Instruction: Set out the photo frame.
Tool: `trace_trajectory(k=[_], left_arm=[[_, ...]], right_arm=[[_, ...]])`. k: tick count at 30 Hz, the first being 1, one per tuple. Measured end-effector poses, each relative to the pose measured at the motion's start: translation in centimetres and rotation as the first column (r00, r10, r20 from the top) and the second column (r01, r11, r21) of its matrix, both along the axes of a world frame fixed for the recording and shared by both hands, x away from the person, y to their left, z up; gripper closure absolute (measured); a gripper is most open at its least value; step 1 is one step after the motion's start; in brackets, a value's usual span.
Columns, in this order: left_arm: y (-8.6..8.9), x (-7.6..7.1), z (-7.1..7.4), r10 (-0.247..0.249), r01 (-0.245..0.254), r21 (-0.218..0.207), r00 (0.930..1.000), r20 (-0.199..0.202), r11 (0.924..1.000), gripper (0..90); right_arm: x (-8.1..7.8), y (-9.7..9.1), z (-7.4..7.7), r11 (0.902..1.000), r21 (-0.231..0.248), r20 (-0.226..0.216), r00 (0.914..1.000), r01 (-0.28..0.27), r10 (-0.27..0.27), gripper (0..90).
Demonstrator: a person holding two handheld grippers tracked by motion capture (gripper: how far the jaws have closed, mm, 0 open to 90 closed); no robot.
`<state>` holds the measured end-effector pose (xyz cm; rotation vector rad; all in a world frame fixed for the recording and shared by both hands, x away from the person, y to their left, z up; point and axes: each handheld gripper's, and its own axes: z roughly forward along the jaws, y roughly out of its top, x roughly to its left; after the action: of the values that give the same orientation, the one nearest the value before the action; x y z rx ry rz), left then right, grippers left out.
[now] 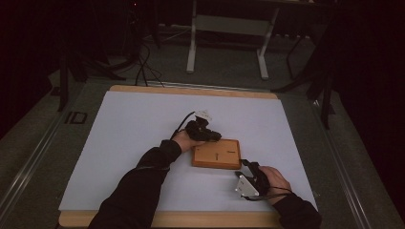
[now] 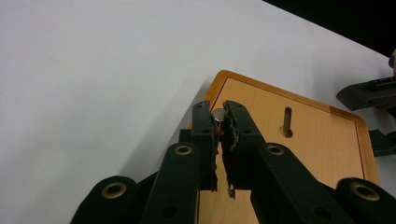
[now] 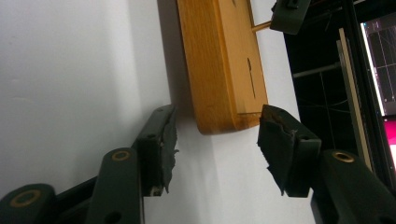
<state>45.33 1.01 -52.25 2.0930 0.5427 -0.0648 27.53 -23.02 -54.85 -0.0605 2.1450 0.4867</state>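
While wooden box (image 1: 216, 153) lies shut, left gripper (image 2: 218, 122) pinching its small knob (image 2: 218, 114), right gripper (image 3: 215, 140) open around a corner.

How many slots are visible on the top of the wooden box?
1. The slot lies near the middle of the box top, and it also shows as a dark line from above. The left claw covers one corner, so another may be hidden.
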Motion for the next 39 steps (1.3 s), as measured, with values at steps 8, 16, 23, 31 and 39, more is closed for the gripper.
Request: trace_trajectory(k=[8, 16, 23, 31, 39], left_arm=[[0.0, 0.0, 0.0, -0.001, 0.001, 0.002, 1.0000, -0.003, 1.0000, 83.9], [0.0, 0.1, 0.0, 0.006, -0.006, -0.001, 0.9999, -0.012, 1.0000, 83.8], [0.1, 0.0, 0.0, 0.012, -0.012, -0.007, 0.9999, 0.001, 0.9999, 82.7], [1.9, -0.7, 1.3, 0.083, -0.079, -0.073, 0.9946, 0.061, 0.9942, 19.4], [4.4, -1.7, 2.6, 0.153, -0.138, -0.114, 0.9794, 0.132, 0.9838, 11.2]], right_arm=[[0.2, 0.4, -0.2, 0.9998, -0.018, 0.032, 0.9994, -0.010, 0.011, 58.7], [0.4, 0.4, -0.1, 0.9989, -0.039, 0.042, 0.9987, -0.026, 0.027, 61.4], [0.4, 0.4, 0.2, 0.9931, -0.095, 0.063, 0.9953, -0.068, 0.074, 63.9], [1.2, -0.1, 2.0, 0.9929, -0.069, 0.029, 0.9947, -0.097, 0.099, 66.2], [2.8, -0.6, 4.1, 0.9865, -0.054, -0.034, 0.9877, -0.154, 0.153, 67.6]])
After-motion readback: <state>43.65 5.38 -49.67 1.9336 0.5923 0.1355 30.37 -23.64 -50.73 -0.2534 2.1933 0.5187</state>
